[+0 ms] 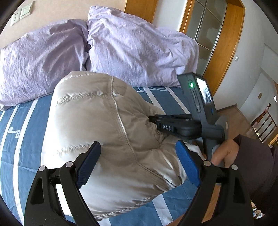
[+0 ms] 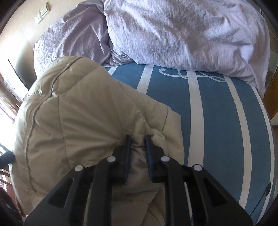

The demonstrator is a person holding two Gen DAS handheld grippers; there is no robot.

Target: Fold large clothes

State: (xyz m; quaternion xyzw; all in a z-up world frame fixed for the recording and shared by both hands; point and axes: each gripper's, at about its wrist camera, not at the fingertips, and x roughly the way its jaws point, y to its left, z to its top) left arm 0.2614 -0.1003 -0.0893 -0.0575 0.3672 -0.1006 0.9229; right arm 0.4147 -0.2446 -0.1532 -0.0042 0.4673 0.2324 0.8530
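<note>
A beige puffy down jacket (image 1: 107,132) lies bunched on the blue and white striped bed (image 1: 22,156). My left gripper (image 1: 138,145) is open, its blue-padded fingers spread either side of the jacket's bulk, just above it. My right gripper (image 2: 138,139) is shut on a fold of the jacket (image 2: 73,118) at its right edge. In the left wrist view the right gripper (image 1: 152,120) comes in from the right, pinching the fabric, with the hand that holds it behind.
Two lilac pillows (image 1: 135,50) lie at the head of the bed (image 2: 217,113), just beyond the jacket. A wooden-framed glass door (image 1: 208,31) and wood floor are to the right. A wall with sockets (image 1: 20,12) is behind the pillows.
</note>
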